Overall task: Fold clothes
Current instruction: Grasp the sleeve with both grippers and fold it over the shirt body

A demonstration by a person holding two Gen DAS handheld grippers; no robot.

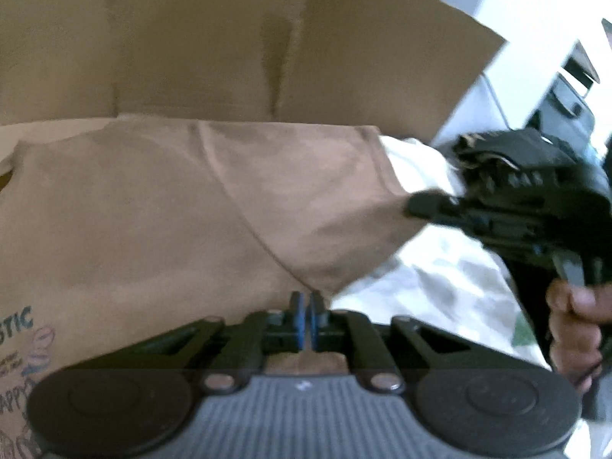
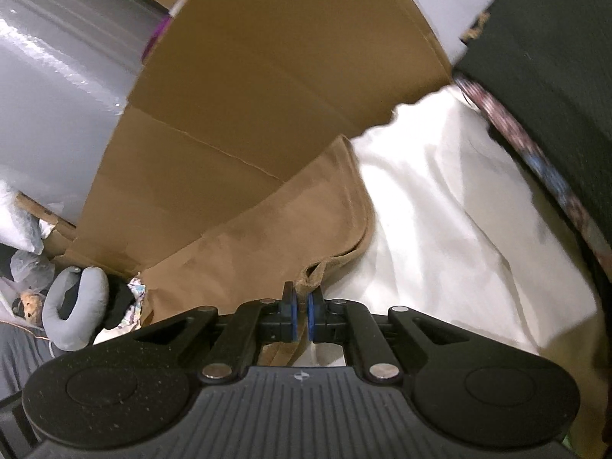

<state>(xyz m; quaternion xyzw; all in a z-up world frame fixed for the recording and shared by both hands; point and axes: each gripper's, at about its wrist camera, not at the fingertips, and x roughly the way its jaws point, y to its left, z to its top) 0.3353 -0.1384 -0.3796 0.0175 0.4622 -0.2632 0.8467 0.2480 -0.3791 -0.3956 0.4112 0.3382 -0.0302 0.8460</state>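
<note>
1. Left gripper (image 1: 306, 302): I see its blue-padded jaws drawn together on a seam corner of the tan T-shirt (image 1: 183, 206), with only a thin slit between the pads.
2. Right gripper (image 2: 301, 298): I see its jaws pinched on the hemmed edge of the same shirt (image 2: 267, 237), a fold of cloth bunched between the pads. From the left wrist camera this gripper (image 1: 417, 206) appears at the right, its tip at the shirt's sleeve edge, and the person's hand (image 1: 573, 325) grips its handle.
3. Tan T-shirt: held up between both grippers, spread in front of the cardboard and over the white cloth. A printed graphic with lettering (image 1: 23, 352) shows at the lower left of the left view; I cannot read it in full.
4. Cardboard box (image 1: 229, 46): large brown flaps stand behind the shirt; in the right view the panels (image 2: 267, 76) rise at a slant.
5. White cloth (image 2: 440, 210): crumpled, lying beneath and to the right of the shirt.
6. Grey neck pillow (image 2: 76, 306): at the lower left of the right view, well apart from the shirt.
7. Dark garment with patterned trim (image 2: 543, 57): at the upper right of the right view, bordering the white cloth.
</note>
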